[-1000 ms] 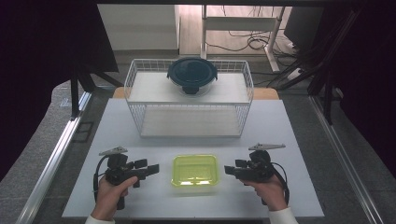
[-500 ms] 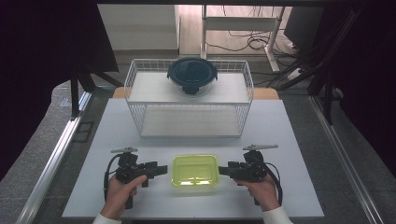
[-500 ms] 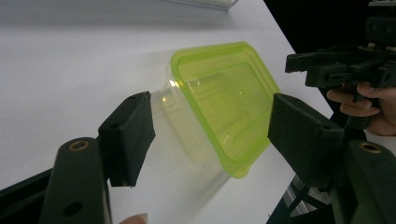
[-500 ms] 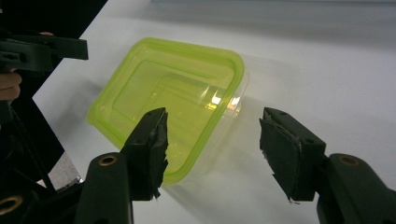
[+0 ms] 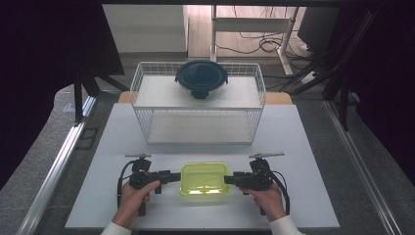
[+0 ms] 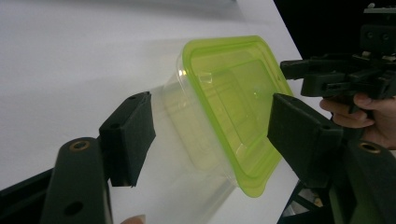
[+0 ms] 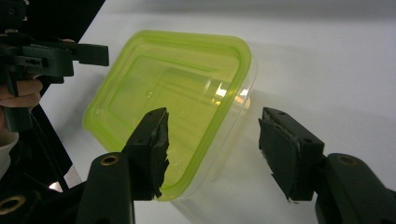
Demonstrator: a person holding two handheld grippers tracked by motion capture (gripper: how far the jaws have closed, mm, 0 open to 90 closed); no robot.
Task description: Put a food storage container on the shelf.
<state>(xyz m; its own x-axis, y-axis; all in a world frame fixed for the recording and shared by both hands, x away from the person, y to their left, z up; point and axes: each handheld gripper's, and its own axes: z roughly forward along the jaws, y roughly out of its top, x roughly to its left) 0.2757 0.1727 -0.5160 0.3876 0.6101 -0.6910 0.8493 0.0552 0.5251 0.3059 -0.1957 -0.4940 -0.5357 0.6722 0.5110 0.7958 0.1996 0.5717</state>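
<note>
A clear box with a lime-green lid (image 5: 204,178) lies near the table's front edge. My left gripper (image 5: 177,176) lies level at its left end and my right gripper (image 5: 229,178) at its right end, tips facing each other. In the left gripper view the box (image 6: 229,102) stands between my open jaws (image 6: 210,100), with the right gripper (image 6: 336,77) beyond it. In the right gripper view the box (image 7: 173,93) sits between my jaws (image 7: 214,114), one pad over the lid and the other apart from the clear wall; the left gripper (image 7: 51,56) is behind. Both pairs of jaws have just been closing around the box.
A white wire basket (image 5: 200,125) stands at the back of the white table (image 5: 293,147). On its upper shelf rests a round glass container with a dark lid (image 5: 201,78). Dark floor and a metal rail flank the table.
Both hands have come inward and lower, from beside the box to its two ends. The jaws now straddle the box's ends. The box has not moved.
</note>
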